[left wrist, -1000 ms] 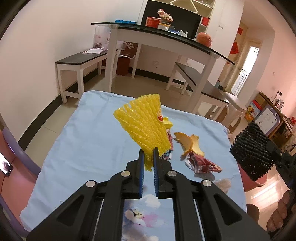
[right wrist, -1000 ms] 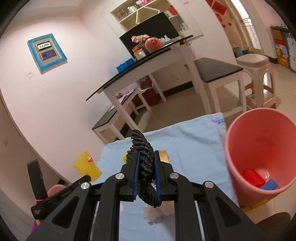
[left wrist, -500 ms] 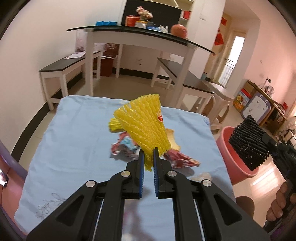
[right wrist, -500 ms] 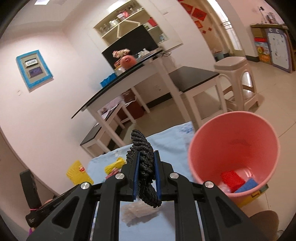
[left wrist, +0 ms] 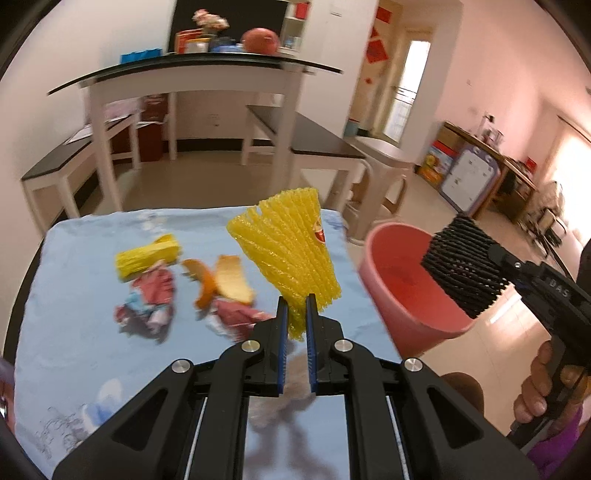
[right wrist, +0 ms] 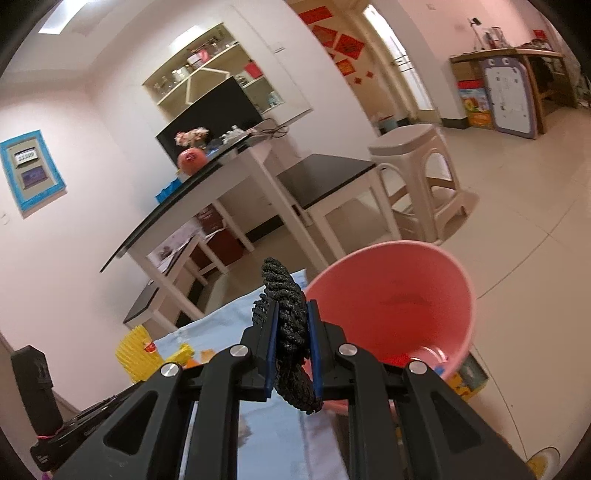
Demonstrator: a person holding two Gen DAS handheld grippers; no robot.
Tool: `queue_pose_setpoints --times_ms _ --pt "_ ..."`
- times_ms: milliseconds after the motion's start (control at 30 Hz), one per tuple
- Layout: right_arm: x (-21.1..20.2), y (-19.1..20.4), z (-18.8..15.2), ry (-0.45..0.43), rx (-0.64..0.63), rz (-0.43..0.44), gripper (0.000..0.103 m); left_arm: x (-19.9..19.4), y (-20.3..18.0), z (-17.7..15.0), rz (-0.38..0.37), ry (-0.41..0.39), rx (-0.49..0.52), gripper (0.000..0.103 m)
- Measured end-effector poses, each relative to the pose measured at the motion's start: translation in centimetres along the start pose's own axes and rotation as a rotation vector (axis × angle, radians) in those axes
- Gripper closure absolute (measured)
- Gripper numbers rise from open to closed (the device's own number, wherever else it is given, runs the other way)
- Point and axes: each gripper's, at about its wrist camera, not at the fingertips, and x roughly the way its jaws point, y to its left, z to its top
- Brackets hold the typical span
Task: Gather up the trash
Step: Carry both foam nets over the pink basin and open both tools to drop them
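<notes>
The pink bin [left wrist: 402,288] waits at right of the table [left wrist: 74,332] for trash: the right gripper [right wrist: 291,332] pinches black netting [right wrist: 284,295] beside its rim, the left gripper [left wrist: 295,314] yellow netting [left wrist: 291,251] at centre.

**Lighting / img quality**

Bright indoor, warm pink cast. Daylight from doorway [left wrist: 408,85], blown out; floor glare beside bin [left wrist: 410,291]. Motion blur on table trash and bg. Heavy fisheye bend, black vignette at corners. Ceiling light [right wrist: 55,20] overexposed.
</notes>
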Motion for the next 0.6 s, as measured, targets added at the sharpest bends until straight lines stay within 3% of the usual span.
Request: queue_pose_setpoints --times_ms 233,600 --pt "-0.1 -2.7 0.0 -0.013 0.035 -0.049 0.089 2.3 -4.0 0.9 -0.077 0.025 0.05 0.095" --pt "1.0 -5.3 0.0 -0.01 0.061 -0.093 0.088 5.9 -8.4 1.4 -0.137 0.072 0.132 0.095"
